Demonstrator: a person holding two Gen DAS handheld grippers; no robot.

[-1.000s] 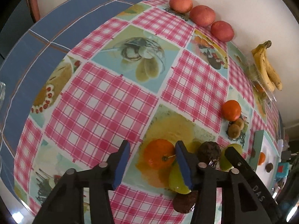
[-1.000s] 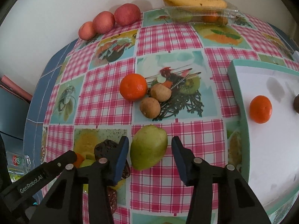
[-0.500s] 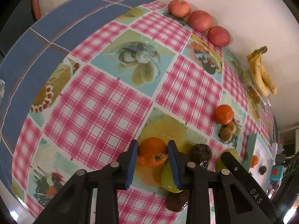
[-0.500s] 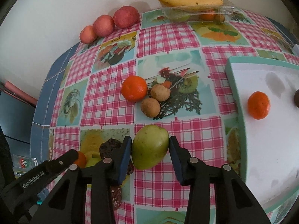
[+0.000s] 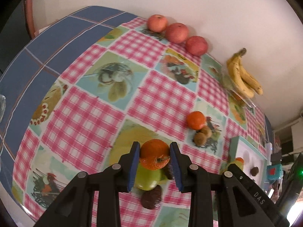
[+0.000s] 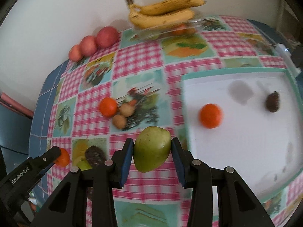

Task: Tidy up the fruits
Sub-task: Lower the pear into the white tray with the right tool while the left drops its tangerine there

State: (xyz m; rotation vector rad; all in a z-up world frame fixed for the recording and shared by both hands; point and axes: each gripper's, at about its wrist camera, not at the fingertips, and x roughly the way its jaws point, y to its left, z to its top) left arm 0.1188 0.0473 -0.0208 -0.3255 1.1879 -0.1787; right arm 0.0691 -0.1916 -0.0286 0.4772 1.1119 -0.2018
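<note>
My left gripper (image 5: 155,154) is shut on an orange tangerine (image 5: 155,154), raised above a green pear (image 5: 146,176) and dark brown fruits (image 5: 151,196) on the checked tablecloth. My right gripper (image 6: 152,149) is shut on a green pear (image 6: 152,149), lifted off the table near the left rim of the white tray (image 6: 246,151). The tray holds a tangerine (image 6: 210,115) and a dark brown fruit (image 6: 272,102). In the right wrist view the left gripper (image 6: 56,156) shows at lower left with its tangerine (image 6: 63,158).
Another tangerine (image 6: 108,106) and two brown kiwis (image 6: 123,116) lie mid-table. Three red apples (image 5: 177,33) line the wall. Bananas (image 6: 162,11) rest on a clear plastic box (image 6: 170,30) at the back. A glass (image 5: 1,106) stands at the left edge.
Both grippers closed on their fruits and lifted them off the table: the left on the tangerine, the right on the pear, which moved toward the tray.
</note>
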